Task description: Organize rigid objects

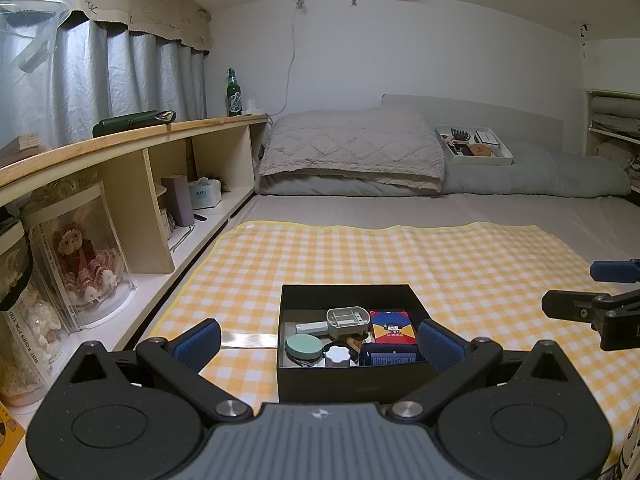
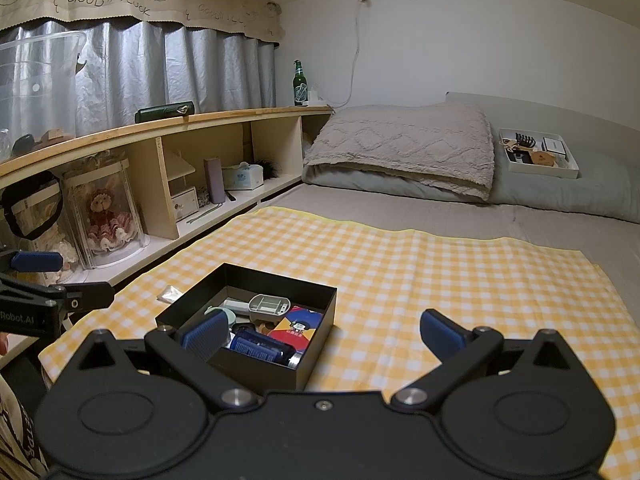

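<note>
We note the black box (image 1: pixel 352 376) on the yellow checked cloth (image 1: pixel 440 264) atop the bed, w/ blue can (image 2: pixel 260 346), round green tin (image 1: pixel 304 346) & card pack (image 1: pixel 390 328) inside, both left tool (image 1: pixel 320 340) & right tool (image 2: pixel 324 332) spread, gripping nothing.

The left tongs (image 1: pixel 318 340) cover the near corners of the black box (image 1: pixel 352 380); its front contents are partly hidden. In the right wrist view, a blue finger (image 2: pixel 206 334) blocks the green round lid (image 2: pixel 231 316). The white tray (image 1: pixel 472 158) holds items too small to identify. The right tongs (image 1: pixel 592 292) are cut off by the frame edge.
</note>
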The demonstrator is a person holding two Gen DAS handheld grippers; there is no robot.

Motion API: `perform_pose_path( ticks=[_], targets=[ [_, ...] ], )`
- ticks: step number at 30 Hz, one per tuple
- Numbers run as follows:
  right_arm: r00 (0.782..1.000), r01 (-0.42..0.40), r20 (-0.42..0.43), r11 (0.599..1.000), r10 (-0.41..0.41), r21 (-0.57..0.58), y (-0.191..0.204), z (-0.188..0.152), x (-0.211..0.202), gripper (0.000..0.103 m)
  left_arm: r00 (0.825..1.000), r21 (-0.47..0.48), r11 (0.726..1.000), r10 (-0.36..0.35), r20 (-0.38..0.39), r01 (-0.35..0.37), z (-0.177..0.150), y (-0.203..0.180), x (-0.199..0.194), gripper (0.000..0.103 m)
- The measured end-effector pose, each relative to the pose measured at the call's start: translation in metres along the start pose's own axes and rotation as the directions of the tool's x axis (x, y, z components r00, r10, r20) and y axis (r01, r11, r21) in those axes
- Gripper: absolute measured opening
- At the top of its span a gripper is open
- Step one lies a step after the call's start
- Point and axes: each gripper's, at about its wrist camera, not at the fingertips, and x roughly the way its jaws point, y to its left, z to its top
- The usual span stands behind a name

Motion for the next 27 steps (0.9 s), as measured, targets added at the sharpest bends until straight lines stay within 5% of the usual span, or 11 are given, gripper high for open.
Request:
perform_pose_path(
  ticks=[27],
  targets=[
    [1.000,-0.001,-0.001,1.000,0.001,-0.001,-0.0001,0.0005,0.0004,0.103,1.000,-0.010,1.000,0.007,-0.011,-0.007,-0.0023,0.0031,0.0017,0.103]
  ],
)
